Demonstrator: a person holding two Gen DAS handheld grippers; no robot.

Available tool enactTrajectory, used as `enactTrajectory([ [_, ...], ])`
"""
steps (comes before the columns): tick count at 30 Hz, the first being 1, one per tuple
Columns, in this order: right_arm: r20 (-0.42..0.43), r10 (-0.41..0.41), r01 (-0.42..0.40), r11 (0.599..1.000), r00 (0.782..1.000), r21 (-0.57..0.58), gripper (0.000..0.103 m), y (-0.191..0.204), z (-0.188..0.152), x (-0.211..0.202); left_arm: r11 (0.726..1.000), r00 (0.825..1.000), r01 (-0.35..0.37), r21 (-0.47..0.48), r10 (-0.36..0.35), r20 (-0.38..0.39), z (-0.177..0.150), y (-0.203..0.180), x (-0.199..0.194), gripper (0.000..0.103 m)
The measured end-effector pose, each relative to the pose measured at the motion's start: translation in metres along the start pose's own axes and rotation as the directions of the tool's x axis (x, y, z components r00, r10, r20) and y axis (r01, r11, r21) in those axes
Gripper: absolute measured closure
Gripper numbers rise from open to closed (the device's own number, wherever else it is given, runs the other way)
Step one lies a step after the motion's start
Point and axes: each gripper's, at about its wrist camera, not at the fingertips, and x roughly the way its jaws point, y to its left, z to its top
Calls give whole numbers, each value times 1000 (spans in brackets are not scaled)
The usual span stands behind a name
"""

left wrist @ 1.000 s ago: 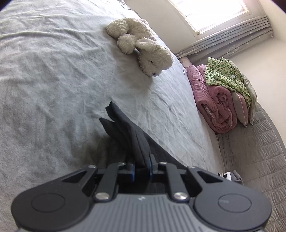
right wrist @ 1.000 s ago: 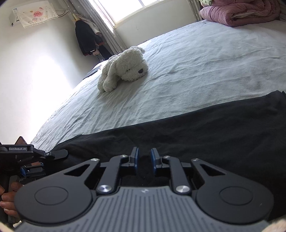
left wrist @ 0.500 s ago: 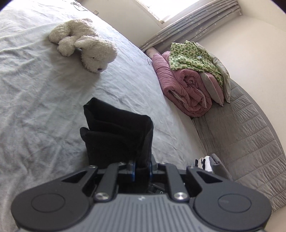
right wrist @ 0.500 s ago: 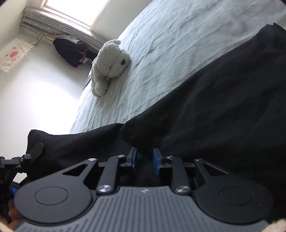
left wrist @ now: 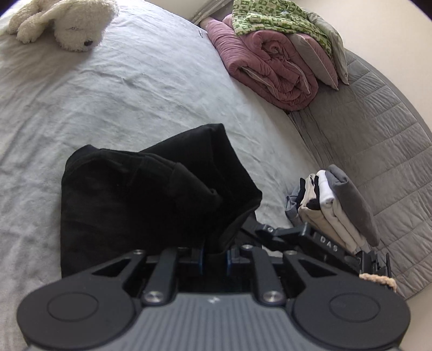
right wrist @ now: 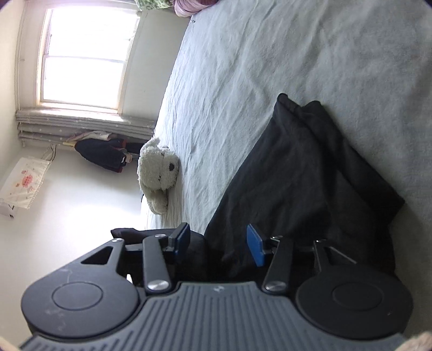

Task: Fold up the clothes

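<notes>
The left gripper (left wrist: pixel 214 255) pinches a fold of the black garment (left wrist: pixel 151 199); the right gripper (right wrist: pixel 218 243) is wide open above it, holding nothing. Only the left view shows the folded stack (left wrist: pixel 334 208) near the bed (left wrist: pixel 135 89) edge; the garment's long axis runs away from both grippers.

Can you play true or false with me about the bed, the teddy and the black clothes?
1. The left gripper is pinching the black garment. True.
2. The right gripper is shut tight on the cloth. False: its fingers are spread apart, holding nothing.
3. The white teddy lies on the bed. True.
4. The teddy is sitting on top of the black garment. False: it lies well apart from it, on the bare sheet.
5. A stack of folded clothes sits beside the bed. True.
</notes>
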Motion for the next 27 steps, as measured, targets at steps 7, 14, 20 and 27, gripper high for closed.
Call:
enactTrajectory([
  [7, -2, 26, -25, 998, 1000, 54, 47, -10, 7, -10, 991, 991, 135, 18, -134, -16, -13, 4, -5, 63],
  [14, -5, 1, -1, 1000, 1000, 30, 46, -6, 4, -7, 995, 989, 100, 32, -103, 110, -16, 27, -57, 62],
  [20, 6, -133, 131, 972, 991, -197, 46, 26, -15, 7, 1000, 986, -10, 18, 7, 168, -29, 64, -66, 64],
  [27, 71, -292, 279, 773, 954, -569, 82, 66, -61, 42, 996, 959, -54, 64, 34, 282, -38, 71, -62, 65],
])
